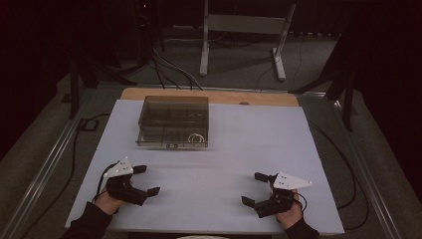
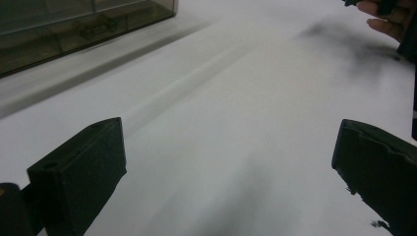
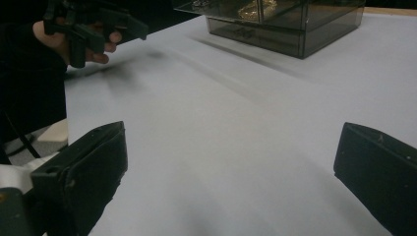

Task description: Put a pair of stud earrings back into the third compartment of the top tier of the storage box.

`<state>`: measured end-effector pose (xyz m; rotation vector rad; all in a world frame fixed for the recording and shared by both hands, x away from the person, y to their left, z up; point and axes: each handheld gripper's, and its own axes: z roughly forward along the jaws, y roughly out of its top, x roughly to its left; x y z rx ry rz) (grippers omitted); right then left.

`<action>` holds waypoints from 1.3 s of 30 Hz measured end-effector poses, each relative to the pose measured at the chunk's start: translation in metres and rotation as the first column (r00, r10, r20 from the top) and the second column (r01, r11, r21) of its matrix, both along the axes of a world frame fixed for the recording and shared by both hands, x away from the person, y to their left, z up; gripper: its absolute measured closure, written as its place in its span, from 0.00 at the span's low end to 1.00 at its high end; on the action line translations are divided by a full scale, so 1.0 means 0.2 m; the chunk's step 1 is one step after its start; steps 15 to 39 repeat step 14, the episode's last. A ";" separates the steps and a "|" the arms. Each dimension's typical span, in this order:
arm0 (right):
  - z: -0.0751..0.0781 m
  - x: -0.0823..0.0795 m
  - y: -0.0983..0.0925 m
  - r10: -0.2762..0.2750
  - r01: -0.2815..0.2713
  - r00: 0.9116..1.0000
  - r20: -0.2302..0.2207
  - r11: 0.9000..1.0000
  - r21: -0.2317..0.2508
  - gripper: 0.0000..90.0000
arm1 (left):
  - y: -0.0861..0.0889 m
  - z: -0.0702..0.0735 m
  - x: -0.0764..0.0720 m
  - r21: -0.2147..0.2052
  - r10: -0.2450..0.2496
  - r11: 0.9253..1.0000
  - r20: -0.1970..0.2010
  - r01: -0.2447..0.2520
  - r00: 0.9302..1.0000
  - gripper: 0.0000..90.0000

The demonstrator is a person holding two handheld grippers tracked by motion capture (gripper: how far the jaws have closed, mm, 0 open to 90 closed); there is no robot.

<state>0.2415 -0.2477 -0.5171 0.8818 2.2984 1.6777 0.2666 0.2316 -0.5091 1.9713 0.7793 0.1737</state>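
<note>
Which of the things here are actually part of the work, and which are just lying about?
Part of the work:
- smoky clear box with compartments
- gold ring-like thing in its front right compartment
- left claw, open
- right claw, open

Just lying about:
- metal stand on the floor behind the table
- floor cables

Nothing here can be read. The smoky clear box [image 1: 172, 121] on the white table [image 1: 249, 149] has a small dark latch at its front edge, but no lettering shows on it.
</note>
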 end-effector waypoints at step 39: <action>0.00 0.00 0.00 0.009 -0.009 1.000 -0.001 1.000 0.003 0.00 | 0.10 -0.04 -0.09 0.015 0.037 0.999 -0.010 -0.037 0.999 0.01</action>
